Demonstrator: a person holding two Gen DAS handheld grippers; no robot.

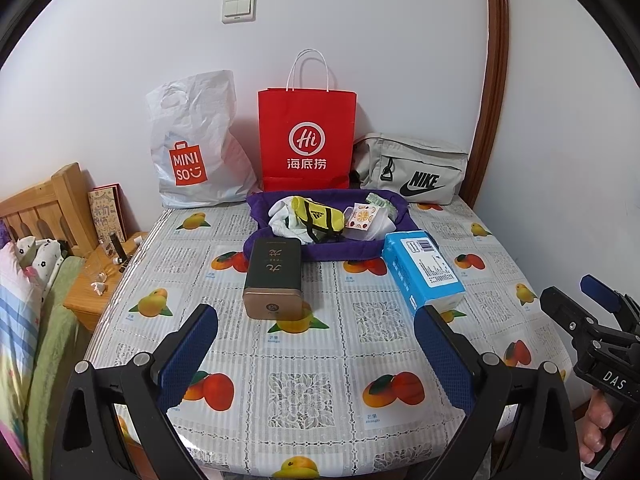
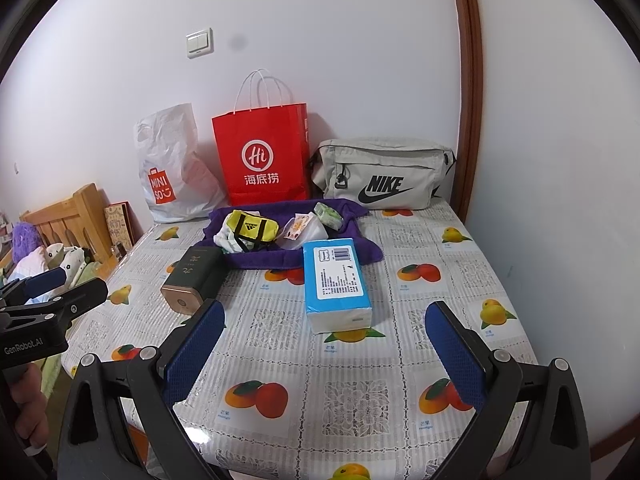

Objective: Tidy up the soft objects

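While both grippers hang above the near edge of the table [image 1: 320,360], each has its blue-padded fingers spread wide with nothing between them: the left gripper [image 1: 316,354] frames a bare patch of the fruit-print tablecloth, and the right gripper [image 2: 326,354] does the same a little further right. Each gripper also shows at the edge of the other's view, held by a hand [image 1: 600,424]. In the middle of the table, toward the far side, lies a purple towel [image 1: 332,250] spread out with its edges rumpled up, and the soft things sit on it: a yellow mini duffel bag [image 1: 320,216] lying across white cloth [image 1: 282,220] on the left, a small fruit-print pouch [image 1: 362,216] with more white material to the right, and a green-and-white packet [image 2: 328,216] at the far right corner. Just near of the towel, a dark tin with a gold end [image 1: 274,278] lies on its side, its far end touching or overlapping the towel's near left edge. To its right a blue tissue pack [image 1: 422,270] lies lengthwise, its far end at the towel's near right corner. Against the far wall stand a white Miniso plastic bag [image 1: 196,148] on the left, a red paper bag [image 1: 306,136] in the centre and a grey Nike bag [image 1: 412,168] on the right. A wooden headboard [image 1: 44,204] and bedding are off the table's left side.
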